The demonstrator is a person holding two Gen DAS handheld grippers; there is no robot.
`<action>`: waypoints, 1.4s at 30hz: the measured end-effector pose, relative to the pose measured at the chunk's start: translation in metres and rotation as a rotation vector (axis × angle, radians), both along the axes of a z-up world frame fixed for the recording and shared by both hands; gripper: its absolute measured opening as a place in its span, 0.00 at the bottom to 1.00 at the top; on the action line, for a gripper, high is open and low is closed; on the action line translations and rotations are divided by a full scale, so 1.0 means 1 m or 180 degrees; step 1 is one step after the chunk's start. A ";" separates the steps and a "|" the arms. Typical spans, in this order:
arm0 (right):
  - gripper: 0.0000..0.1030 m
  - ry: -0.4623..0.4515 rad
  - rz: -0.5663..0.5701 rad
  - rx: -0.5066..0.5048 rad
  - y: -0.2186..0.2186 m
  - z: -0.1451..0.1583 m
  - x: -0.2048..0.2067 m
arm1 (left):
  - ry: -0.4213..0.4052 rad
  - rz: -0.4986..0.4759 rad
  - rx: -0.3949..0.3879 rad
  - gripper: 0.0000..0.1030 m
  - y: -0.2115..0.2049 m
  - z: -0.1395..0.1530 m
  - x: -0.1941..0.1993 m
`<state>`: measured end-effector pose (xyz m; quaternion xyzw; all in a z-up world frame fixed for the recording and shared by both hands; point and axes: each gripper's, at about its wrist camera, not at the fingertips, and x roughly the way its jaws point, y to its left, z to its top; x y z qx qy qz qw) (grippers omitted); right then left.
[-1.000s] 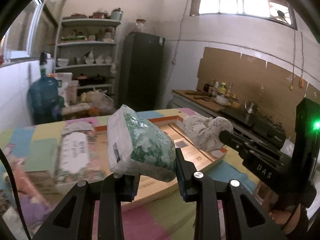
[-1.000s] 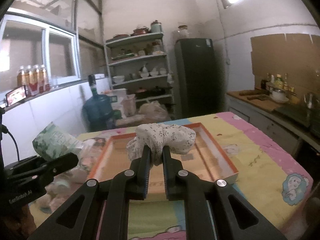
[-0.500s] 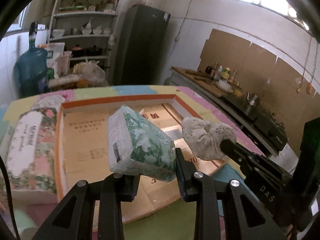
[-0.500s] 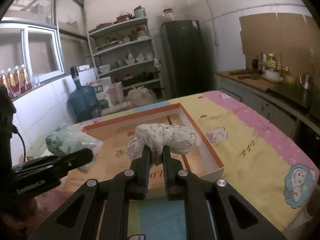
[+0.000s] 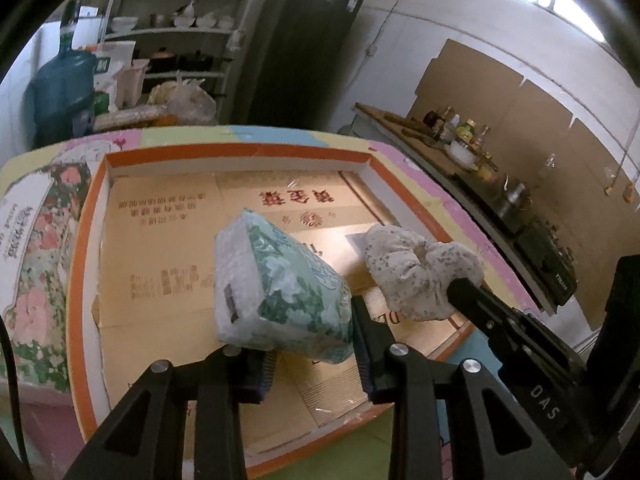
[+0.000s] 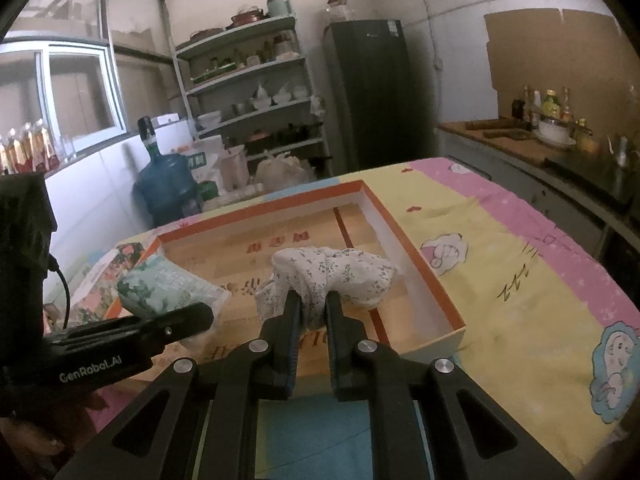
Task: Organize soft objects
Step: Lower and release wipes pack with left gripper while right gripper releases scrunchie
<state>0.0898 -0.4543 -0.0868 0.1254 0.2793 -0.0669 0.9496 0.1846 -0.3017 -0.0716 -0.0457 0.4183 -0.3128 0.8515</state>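
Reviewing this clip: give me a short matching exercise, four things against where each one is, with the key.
Things:
1. green tissue pack
2. floral cloth bundle
3. floral tissue box
4. blue water jug

Places:
A. in the right claw
B. on the table beside the tray
C. beyond the table
D. in the left claw

Pairs: 1-D, 2-A, 3-B, 4-C

**Soft items held above open tray**

Green-and-white floral tissue pack (image 5: 276, 284): plastic-wrapped, tilted, raised over the near middle of the orange-rimmed cardboard tray (image 5: 86, 216). Floral cloth bundle (image 6: 332, 276): white with small dark sprigs, bunched and pinched at its middle, raised over the tray's right part. Both items clear of the tray floor, near each other, not touching.
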 end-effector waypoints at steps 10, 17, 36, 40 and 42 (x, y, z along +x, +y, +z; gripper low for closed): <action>0.14 0.0073 0.0043 0.0027 -0.001 -0.006 0.007 | 0.0002 0.0080 0.0023 0.61 0.000 0.000 0.000; 0.21 0.0073 0.0067 0.0010 -0.002 -0.006 0.008 | 0.0032 0.0164 -0.0011 0.69 0.006 0.001 0.003; 0.44 -0.0054 0.0017 -0.0072 0.007 0.002 -0.007 | -0.0597 0.0101 0.0018 0.85 0.016 0.035 -0.025; 0.45 -0.0116 -0.0024 -0.0062 0.011 0.006 -0.016 | -0.0795 0.0008 -0.0027 0.88 0.018 0.045 -0.036; 0.45 -0.0151 -0.0042 -0.0057 0.012 0.008 -0.022 | -0.0828 -0.0019 -0.0014 0.88 0.019 0.049 -0.039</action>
